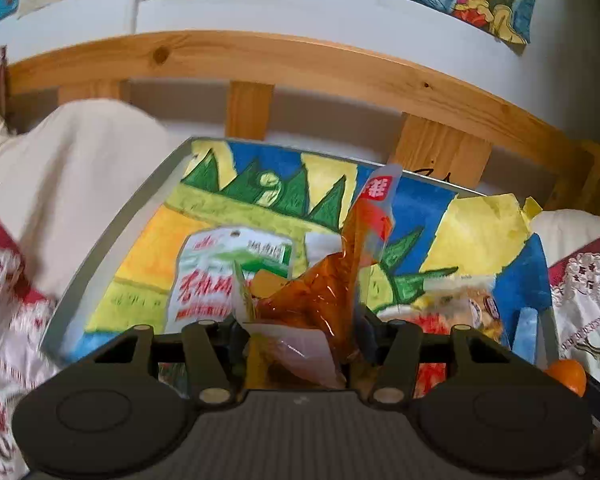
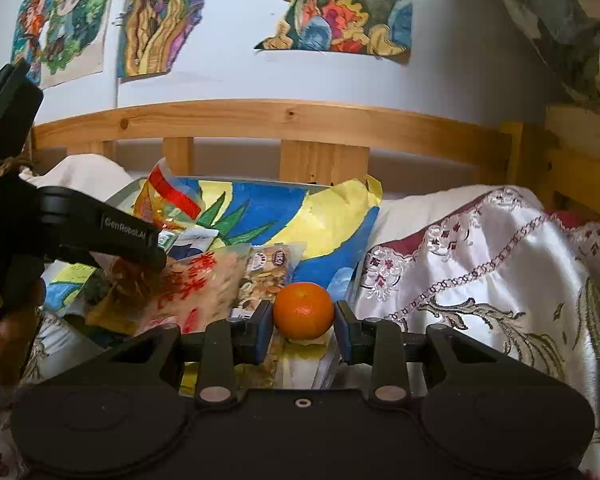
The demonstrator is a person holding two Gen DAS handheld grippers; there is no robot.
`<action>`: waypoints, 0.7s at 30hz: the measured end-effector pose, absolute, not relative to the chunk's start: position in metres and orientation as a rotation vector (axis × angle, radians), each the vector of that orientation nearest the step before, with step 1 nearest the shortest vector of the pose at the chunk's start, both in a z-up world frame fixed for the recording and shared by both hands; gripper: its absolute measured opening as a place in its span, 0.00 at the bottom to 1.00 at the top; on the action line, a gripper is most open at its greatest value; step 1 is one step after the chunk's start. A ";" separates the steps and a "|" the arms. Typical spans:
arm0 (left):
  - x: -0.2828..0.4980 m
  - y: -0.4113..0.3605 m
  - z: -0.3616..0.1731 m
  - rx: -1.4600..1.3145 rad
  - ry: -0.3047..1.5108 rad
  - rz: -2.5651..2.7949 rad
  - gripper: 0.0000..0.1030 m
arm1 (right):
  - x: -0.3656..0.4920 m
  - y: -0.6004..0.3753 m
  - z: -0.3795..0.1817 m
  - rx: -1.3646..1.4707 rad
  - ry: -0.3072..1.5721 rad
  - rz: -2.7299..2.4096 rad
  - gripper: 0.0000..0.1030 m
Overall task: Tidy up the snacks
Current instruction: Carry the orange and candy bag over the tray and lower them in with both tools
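**On the bed tray: both grippers loaded, drop-off comes next**

Over the grey tray lined with a bright painted paper sheet (image 1: pixel 140 216), both hands are carrying stuff at once. The left gripper (image 1: pixel 300 332) has its jaws about half closed and pinching a crinkly amber cellophane snack bag with a red-and-white label (image 1: pixel 332 280); the bag sticks up between the fingers and flops over the tray. The right gripper (image 2: pixel 303 326) has a small round orange mandarin (image 2: pixel 304 311) between its blue pads (image 2: pixel 265 320). The jaws sit fairly narrow and the pads look like they're touching the fruit on both sides, so I'd call it gripped.

Already lying on the tray: a white-and-green flat packet with red lettering (image 1: pixel 216 276), a clear bag with red characters (image 2: pixel 196 292) and a clear packet of mixed nuts (image 2: pixel 266 272). All of it sits on a bed with a white embroidered satin cover (image 2: pixel 480 272) and a pine headboard (image 2: pixel 284 124) behind.

My read is that this is the carry-and-place step, with both items about to join the pile. Next move needs each hand to pick a bare patch of tray, lower down, then let go. The mandarin will roll if released on a slope or on top of a packet, so flat paper is the safer bet. The cellophane bag is floppy and needs room to fall without covering the others.
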State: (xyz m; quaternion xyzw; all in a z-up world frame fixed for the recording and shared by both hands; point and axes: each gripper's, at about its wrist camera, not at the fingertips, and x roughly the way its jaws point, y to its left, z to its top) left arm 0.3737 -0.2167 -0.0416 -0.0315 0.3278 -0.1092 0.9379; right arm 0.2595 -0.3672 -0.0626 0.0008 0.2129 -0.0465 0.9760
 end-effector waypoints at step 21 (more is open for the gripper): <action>0.396 -0.269 -0.039 0.081 0.659 -0.283 0.61 | 0.271 -0.365 -0.073 -0.085 0.423 -0.139 0.39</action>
